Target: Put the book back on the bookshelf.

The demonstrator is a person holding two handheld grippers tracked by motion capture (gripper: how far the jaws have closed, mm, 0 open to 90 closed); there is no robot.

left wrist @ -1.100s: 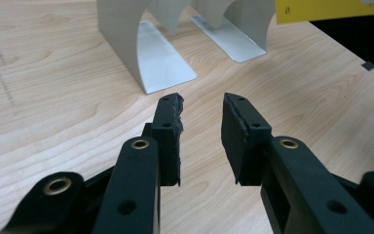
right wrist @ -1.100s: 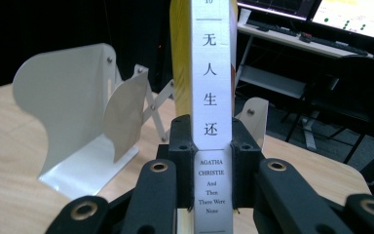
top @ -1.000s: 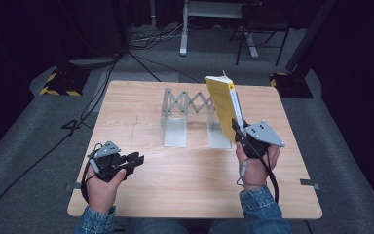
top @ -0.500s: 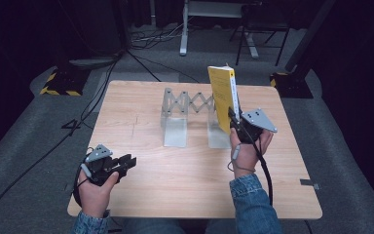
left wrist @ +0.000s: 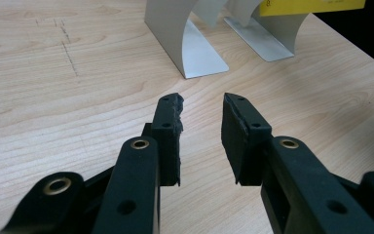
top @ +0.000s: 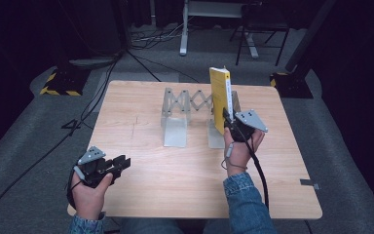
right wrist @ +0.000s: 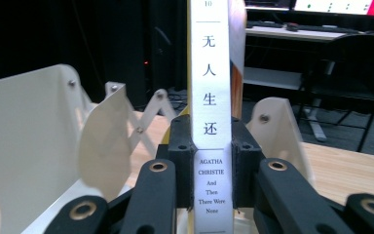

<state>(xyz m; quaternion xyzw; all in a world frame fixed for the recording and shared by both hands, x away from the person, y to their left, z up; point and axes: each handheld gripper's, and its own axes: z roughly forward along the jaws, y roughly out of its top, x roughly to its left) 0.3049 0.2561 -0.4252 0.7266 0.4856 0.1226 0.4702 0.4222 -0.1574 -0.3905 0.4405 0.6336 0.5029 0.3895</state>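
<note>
The right gripper (top: 227,118) clamps a yellow book (top: 219,97) by its lower spine, the two black jaws pressing on either side of the white spine (right wrist: 210,117), which rises straight up between them in the right gripper view. The book stands upright, its yellow cover facing away to the left of the gripper, and its bottom edge hangs just above the right-hand panel of a metal expanding book rack (top: 175,127); whether it touches that panel cannot be told. In the right gripper view the rack's pale curved panels (right wrist: 24,146) stand on both sides of the jaws, one large at the left and one smaller at the right, joined by a scissor lattice behind the book. The right hand (top: 239,148) grips the tool from below, a cable trailing back over the denim sleeve (top: 246,202). The left gripper (top: 121,163) rests low over the near left part of the wooden table (top: 141,97), well apart from the rack and the book, held by the left hand (top: 88,192). Its jaws stand partly open with bare tabletop between the pads (left wrist: 168,131), holding nothing. Ahead of these jaws, at a distance, lie the rack's two flat feet (left wrist: 202,53) and, beyond them, the yellow book's lower edge.
</note>
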